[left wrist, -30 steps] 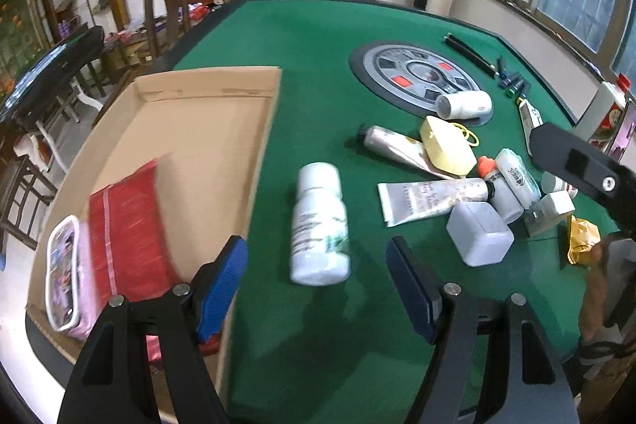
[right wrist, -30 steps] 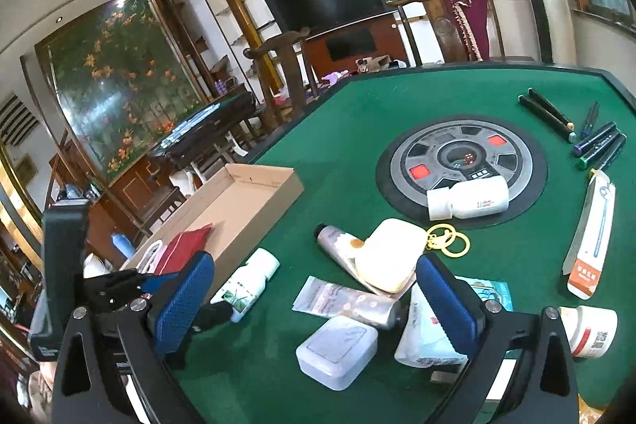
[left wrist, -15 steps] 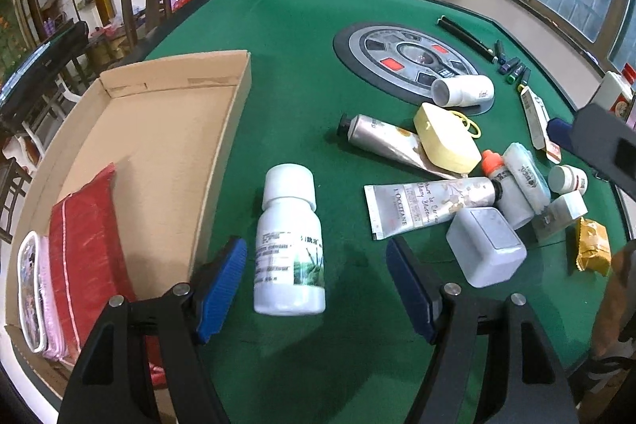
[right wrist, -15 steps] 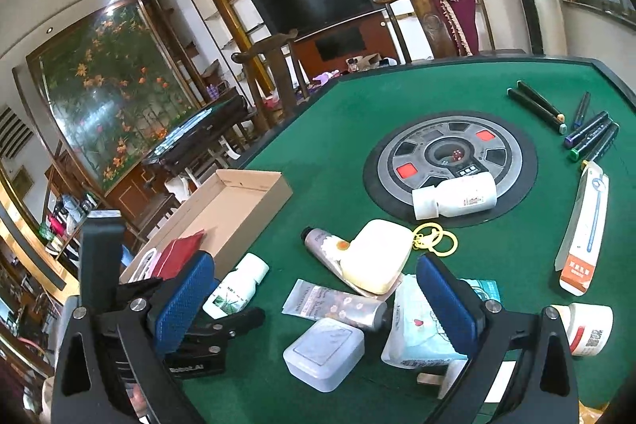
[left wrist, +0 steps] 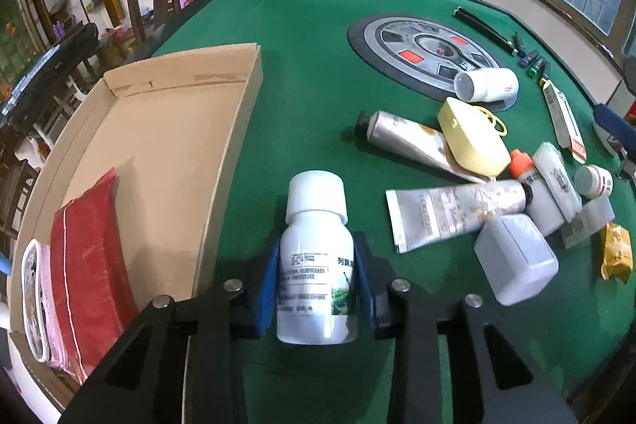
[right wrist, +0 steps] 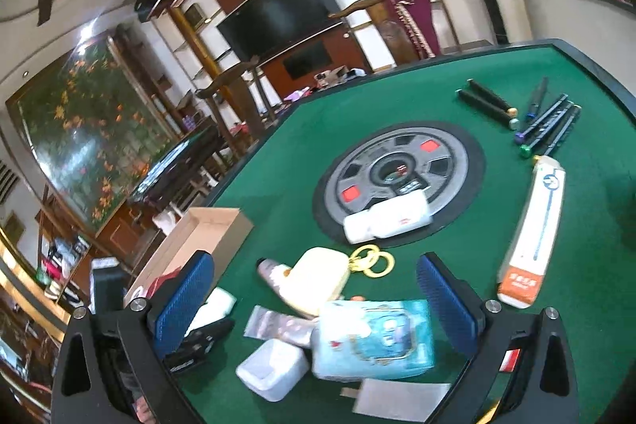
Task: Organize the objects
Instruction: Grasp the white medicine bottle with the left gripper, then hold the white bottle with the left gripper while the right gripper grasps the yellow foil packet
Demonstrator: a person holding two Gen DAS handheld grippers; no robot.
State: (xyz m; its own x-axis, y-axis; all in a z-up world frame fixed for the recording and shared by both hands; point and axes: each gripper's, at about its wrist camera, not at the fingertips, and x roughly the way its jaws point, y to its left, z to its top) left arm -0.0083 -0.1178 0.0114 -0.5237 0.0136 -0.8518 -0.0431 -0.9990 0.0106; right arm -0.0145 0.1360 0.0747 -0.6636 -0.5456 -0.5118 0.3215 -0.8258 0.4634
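You are working over a green felt table (left wrist: 310,26) with a round grey control panel (left wrist: 429,54) set in its middle, in a room with wooden chairs and a dark television on the far wall. Your left gripper (left wrist: 316,283) points down at a white plastic bottle with a white screw cap (left wrist: 316,253) that lies on the felt just beside the long wall of an open brown cardboard box (left wrist: 167,153); the bottle's body sits between the blue pads, cap pointing away from you. The jaws are closing, and the pads already touch both sides of the bottle. Its label carries fine black print and a green leaf picture, with Chinese characters too small to read fully. To the right lies a silver cosmetic tube (left wrist: 457,213) printed "L'OCCITANE", next to a pale yellow case (left wrist: 473,142) and a white square box (left wrist: 516,257). Inside the cardboard box a red flat packet (left wrist: 87,245) rests at the near end. Your right gripper (right wrist: 314,301) hovers with its blue pads set wide apart, holding nothing, above a light blue tissue pack (right wrist: 373,340). A long white and orange carton (right wrist: 532,233) lies to its right.
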